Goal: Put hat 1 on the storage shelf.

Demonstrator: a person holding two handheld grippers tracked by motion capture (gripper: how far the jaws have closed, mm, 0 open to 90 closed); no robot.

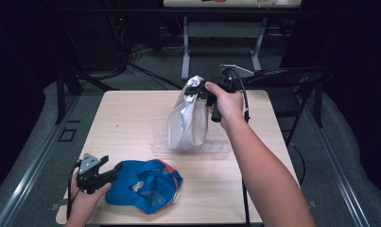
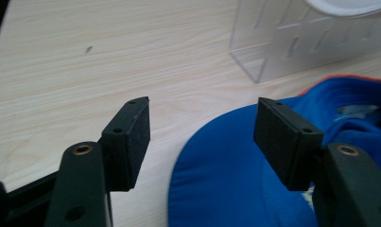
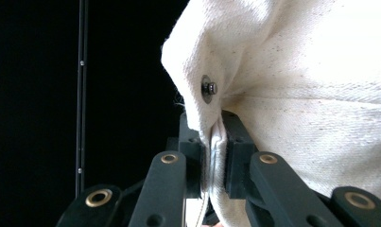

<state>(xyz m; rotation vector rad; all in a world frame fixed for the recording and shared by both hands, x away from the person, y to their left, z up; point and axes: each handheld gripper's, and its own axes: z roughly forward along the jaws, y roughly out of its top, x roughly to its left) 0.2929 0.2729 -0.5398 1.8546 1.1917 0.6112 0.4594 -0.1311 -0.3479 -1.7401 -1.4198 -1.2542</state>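
A white cloth cap (image 1: 187,118) hangs over the middle of the table, its lower part resting on a clear plastic stand (image 1: 188,146). My right gripper (image 1: 200,91) is shut on the cap's top edge. In the right gripper view the cream fabric (image 3: 297,85) with a metal snap (image 3: 208,88) is pinched between the jaws of that gripper (image 3: 212,156). A blue cap with orange trim (image 1: 143,185) lies at the front left of the table. My left gripper (image 1: 110,172) is open at the blue cap's left edge; its own view shows the blue brim (image 2: 226,175) between its fingers (image 2: 131,137).
The wooden table (image 1: 126,118) has bare room at its left and back. The clear stand (image 2: 292,45) sits just beyond the blue cap. A black folding chair (image 1: 292,80) stands behind the table's right corner, and cables lie on the floor beyond.
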